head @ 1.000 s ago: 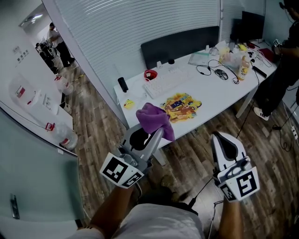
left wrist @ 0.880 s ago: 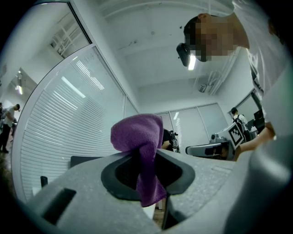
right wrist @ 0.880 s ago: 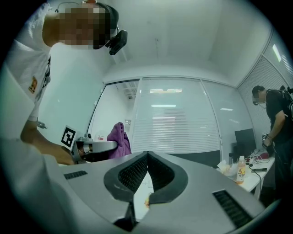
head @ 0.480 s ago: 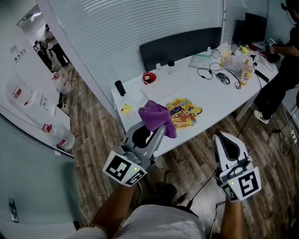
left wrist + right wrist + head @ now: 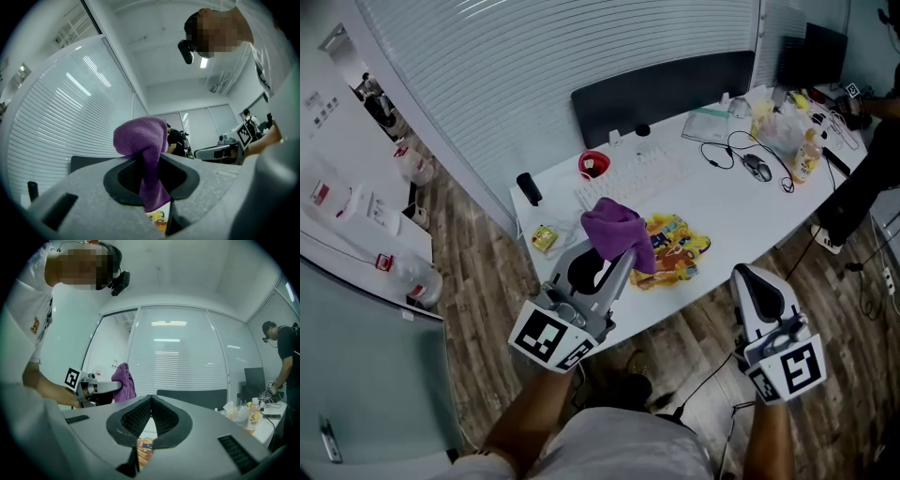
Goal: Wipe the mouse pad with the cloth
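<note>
A purple cloth is bunched up and pinched in my left gripper, which hovers over the near edge of the white table. In the left gripper view the cloth stands up between the shut jaws. The colourful printed mouse pad lies flat on the table just right of the cloth, partly hidden by it. My right gripper is shut and empty, off the table's near edge, over the floor. In the right gripper view its jaws meet, and the left gripper shows with the cloth.
A white keyboard, a red cup, a black object and a small yellow box lie behind and left of the pad. Cables, a mouse, a bottle crowd the right end, where a person stands. A black chair stands behind.
Both grippers have come forward toward the table. The cloth now hangs over the table's near edge beside the pad, still held. The right gripper stays shut.
</note>
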A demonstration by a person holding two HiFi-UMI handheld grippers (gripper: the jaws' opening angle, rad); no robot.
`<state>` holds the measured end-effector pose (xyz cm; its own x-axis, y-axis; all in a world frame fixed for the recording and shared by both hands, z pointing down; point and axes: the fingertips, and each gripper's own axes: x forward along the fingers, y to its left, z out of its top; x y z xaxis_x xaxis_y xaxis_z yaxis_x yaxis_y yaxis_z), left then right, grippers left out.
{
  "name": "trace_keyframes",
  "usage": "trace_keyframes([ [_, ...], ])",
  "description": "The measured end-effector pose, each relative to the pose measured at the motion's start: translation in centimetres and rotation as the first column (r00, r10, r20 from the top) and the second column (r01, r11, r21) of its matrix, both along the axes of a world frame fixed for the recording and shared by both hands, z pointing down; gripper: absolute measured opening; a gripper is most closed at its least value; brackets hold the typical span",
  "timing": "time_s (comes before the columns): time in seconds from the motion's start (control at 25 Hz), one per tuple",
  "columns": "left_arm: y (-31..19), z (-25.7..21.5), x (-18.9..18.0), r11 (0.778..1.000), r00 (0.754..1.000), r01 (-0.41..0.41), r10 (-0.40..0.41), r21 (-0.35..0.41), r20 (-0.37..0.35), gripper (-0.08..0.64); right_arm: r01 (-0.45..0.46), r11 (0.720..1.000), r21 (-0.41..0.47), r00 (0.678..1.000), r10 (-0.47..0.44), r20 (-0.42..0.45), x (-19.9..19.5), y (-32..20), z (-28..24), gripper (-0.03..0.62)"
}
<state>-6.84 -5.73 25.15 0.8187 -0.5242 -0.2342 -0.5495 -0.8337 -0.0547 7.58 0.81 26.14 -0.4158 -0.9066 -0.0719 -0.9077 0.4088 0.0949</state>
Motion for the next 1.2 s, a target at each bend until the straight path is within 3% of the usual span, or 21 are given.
trace_keyframes([
  [0.32, -6.6, 2.1, 1.8, 0.999, 1.000, -0.027, 0.028, -0.043, 0.010, 0.083, -0.016, 0.999, -0.052, 1.000, 0.015, -0.018, 1.0, -7.1, 1.7, 0.011],
  [0.88, -14.6, 7.2, 5.8, 0.986, 0.987, -0.081, 0.099, -0.146, 0.123, 0.083, -0.031, 0.990, -0.138, 0.998, 0.025, -0.049, 2.1, -14.5, 5.1, 0.012],
  [1.2, -16.4, 10.5, 8.1, 0.972, 0.959, -0.077, 0.134, -0.223, 0.250, 0.083, -0.007, 0.975, -0.224, 0.996, -0.012, -0.085, 2.8, -17.1, 7.8, 0.013],
])
